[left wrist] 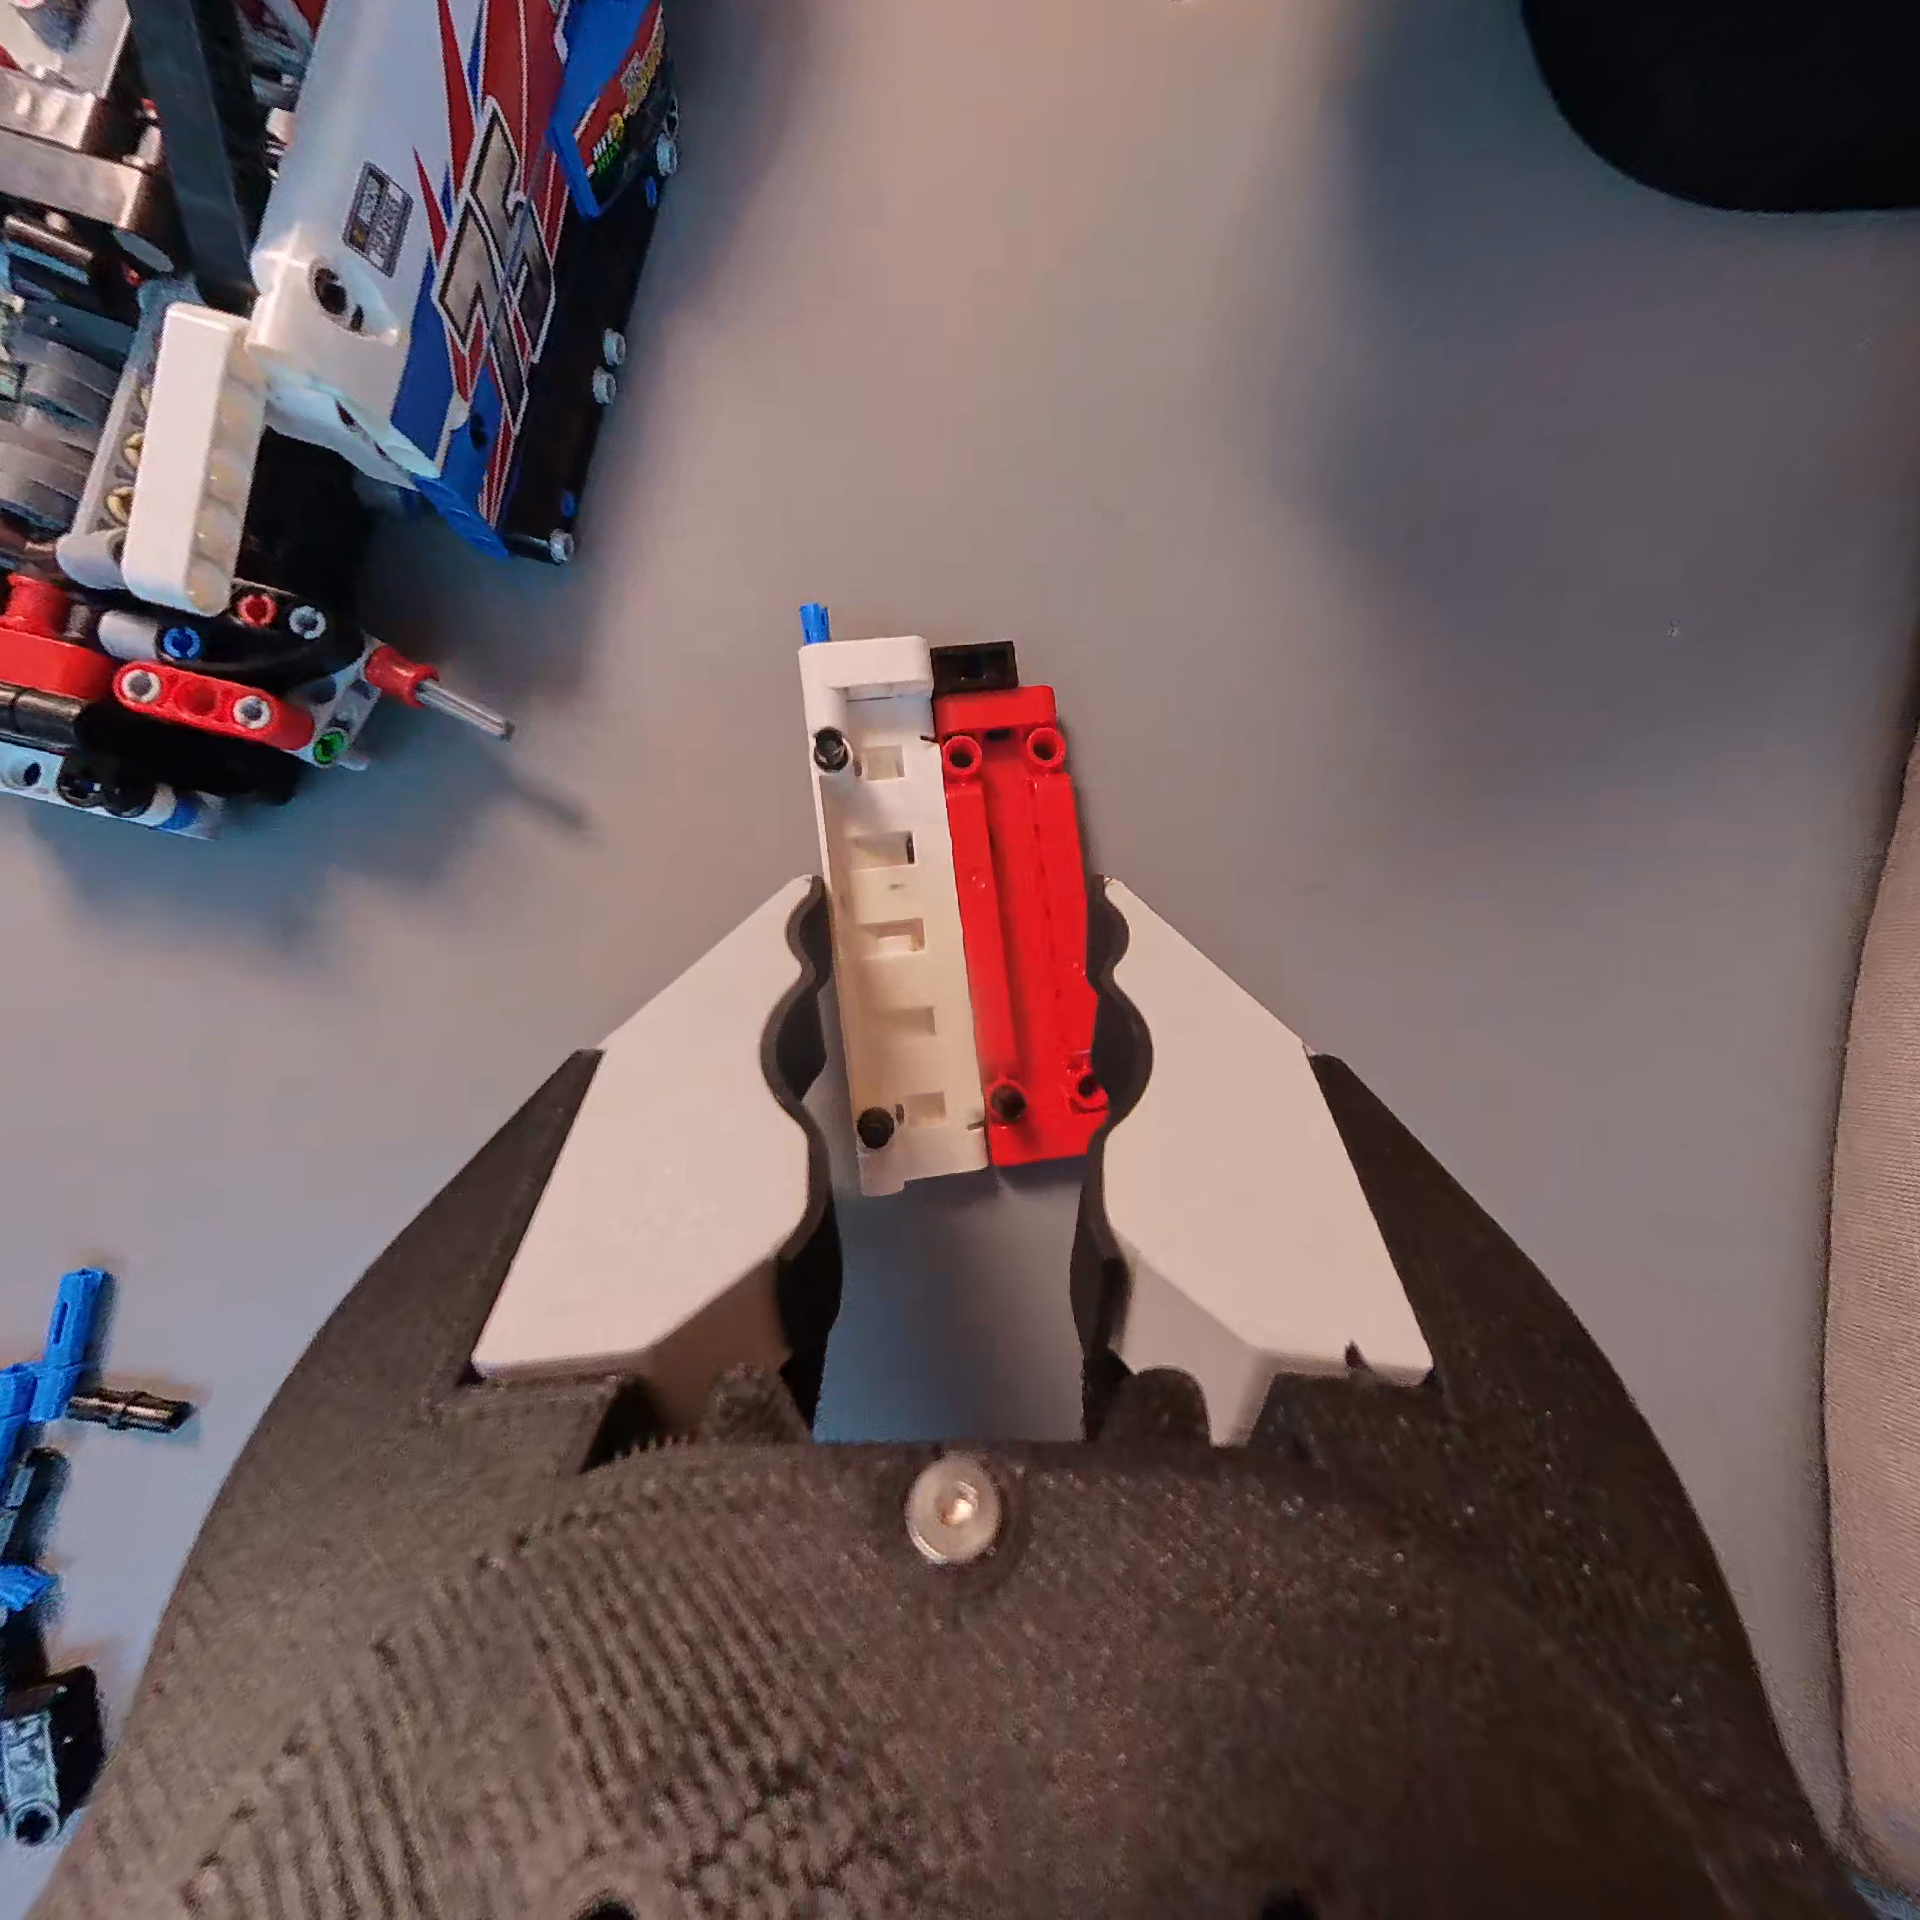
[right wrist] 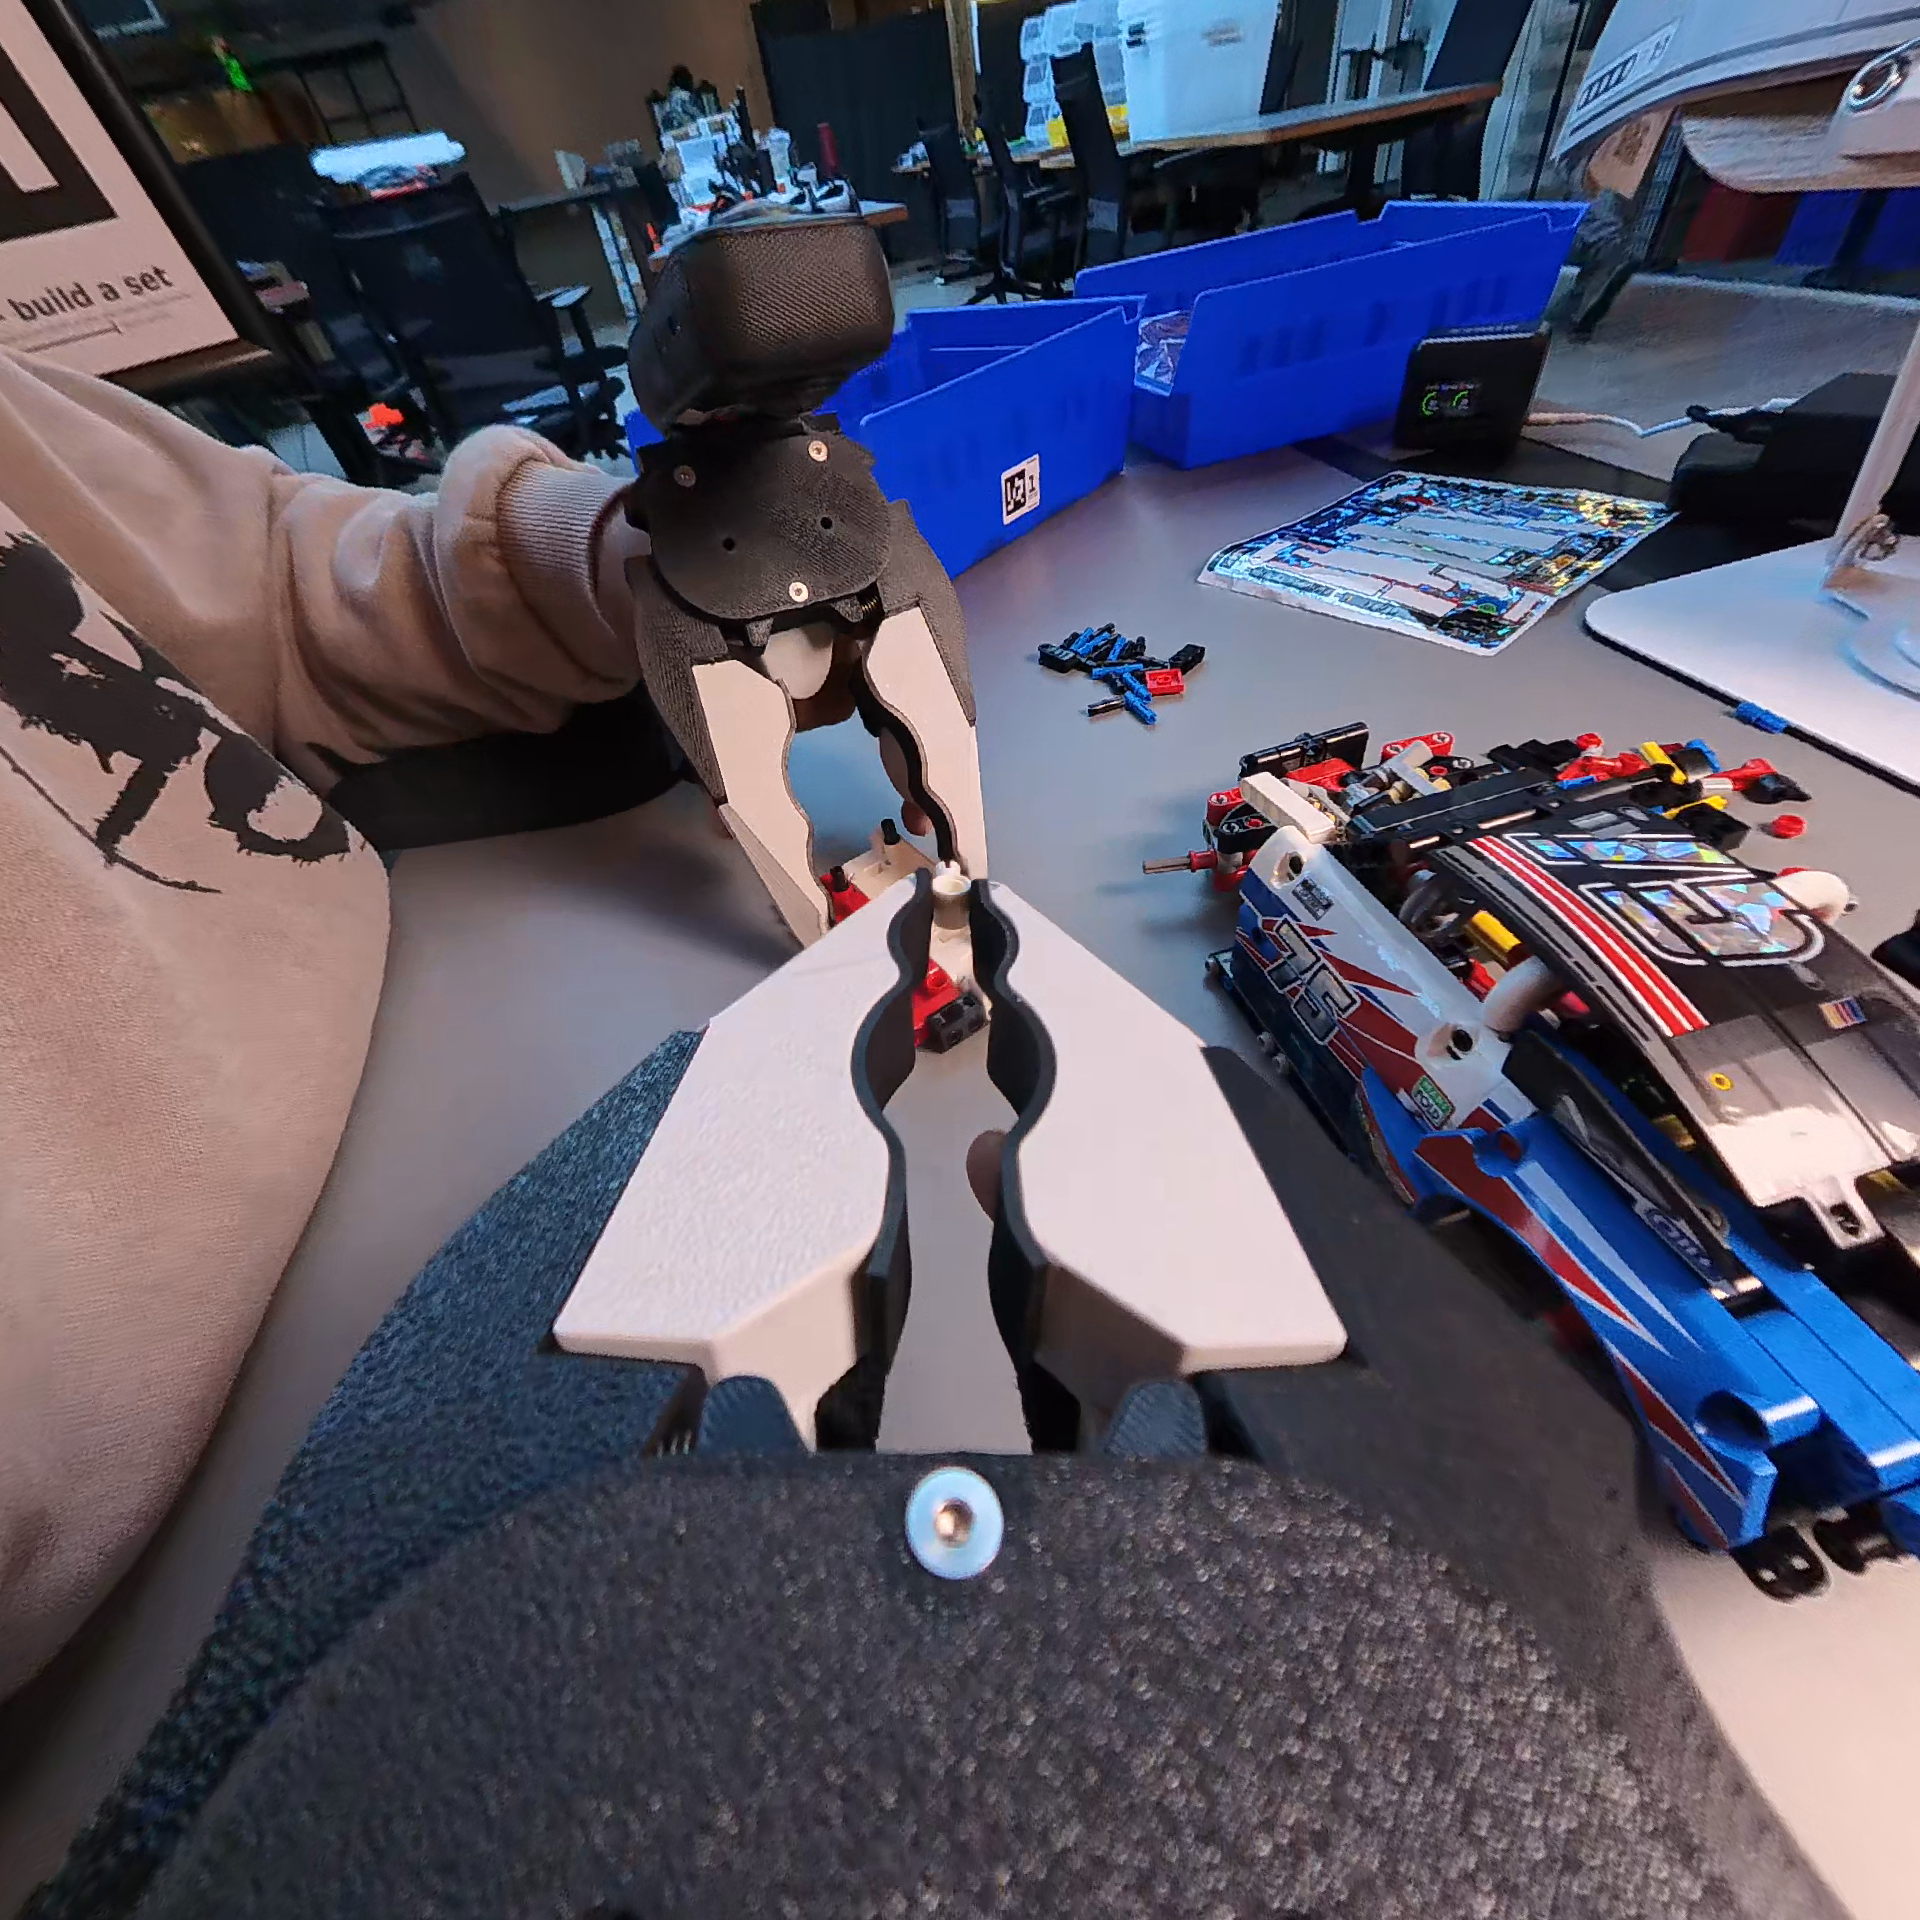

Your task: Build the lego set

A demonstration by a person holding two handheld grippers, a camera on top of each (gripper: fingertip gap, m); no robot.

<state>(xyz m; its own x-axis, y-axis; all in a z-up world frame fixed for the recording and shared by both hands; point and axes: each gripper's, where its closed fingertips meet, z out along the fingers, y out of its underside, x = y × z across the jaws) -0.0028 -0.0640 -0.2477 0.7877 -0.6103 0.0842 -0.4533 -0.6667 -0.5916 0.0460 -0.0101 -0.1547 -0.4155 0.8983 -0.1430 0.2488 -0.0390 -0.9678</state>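
Observation:
My left gripper [left wrist: 956, 894] is shut on a lego sub-assembly [left wrist: 935, 935], a white beam panel joined to a red panel, with a black piece and a blue pin at its far end. It holds this just above the grey table [left wrist: 1351, 623]. In the right wrist view the left gripper [right wrist: 888, 883] points down with the sub-assembly [right wrist: 878, 868] between its fingers. My right gripper [right wrist: 953, 886] is shut on a small white peg [right wrist: 951, 886], right against the sub-assembly's top. The partly built race car [right wrist: 1558, 1018] lies to the right; it also shows in the left wrist view [left wrist: 312, 364].
A pile of loose blue, black and red pieces [right wrist: 1122, 670] lies farther back, with a shiny sticker sheet [right wrist: 1434, 561] and blue bins [right wrist: 1247, 343] beyond. A white lamp base [right wrist: 1766, 644] stands at the far right. A person's sleeve [right wrist: 416, 582] fills the left. Blue pins [left wrist: 52, 1382] lie at the lower left.

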